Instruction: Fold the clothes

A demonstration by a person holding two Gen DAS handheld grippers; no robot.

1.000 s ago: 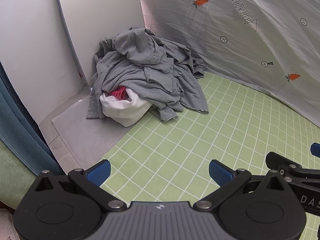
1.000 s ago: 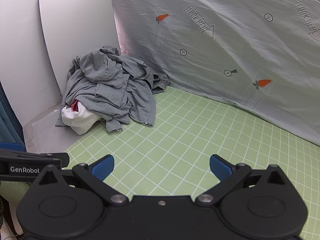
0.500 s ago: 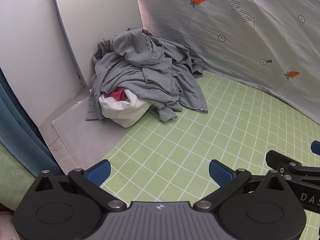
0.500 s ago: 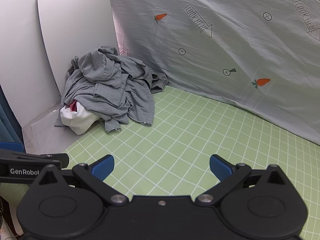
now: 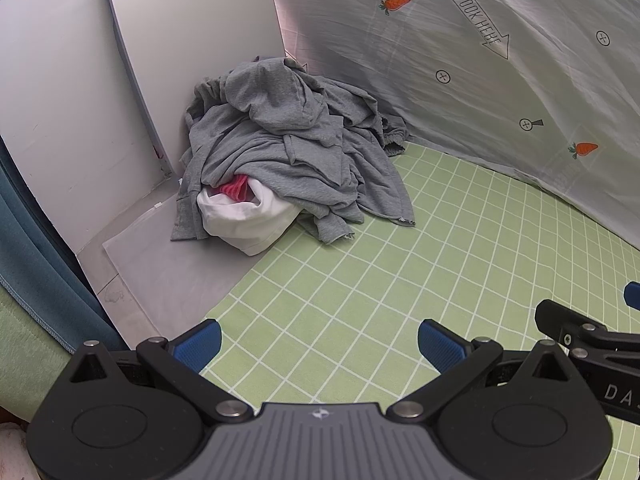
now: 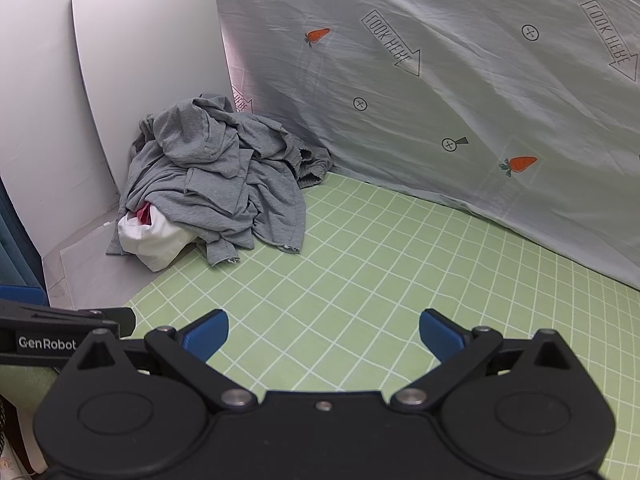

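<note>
Right now the left gripper (image 5: 319,344) has its two blue fingers (image 5: 200,342) spread wide apart. Nothing is between them and they touch nothing. They hang over the green checked mat (image 5: 380,280). The right gripper (image 6: 324,334) looks the same: its jaws are wide apart, they hold nothing, and they hang over the same mat. The two grippers are side by side, and each one peeks into the edge of the other's view.

The pile of clothes (image 5: 288,160) sits at the far left corner of the mat, well apart from both grippers. It is a messy heap, not folded at all. Most of it is gray cloth, all bunched up and wrinkled. A white piece (image 5: 248,220) sticks out at the front of the pile, and a bit of red cloth (image 5: 236,188) shows on top of the white one. Part of the pile hangs off the mat onto a gray sheet (image 5: 160,264). Behind the pile stands a white board (image 5: 192,40). A gray cloth with carrots (image 5: 480,60) hangs along the back edge of the mat.
</note>
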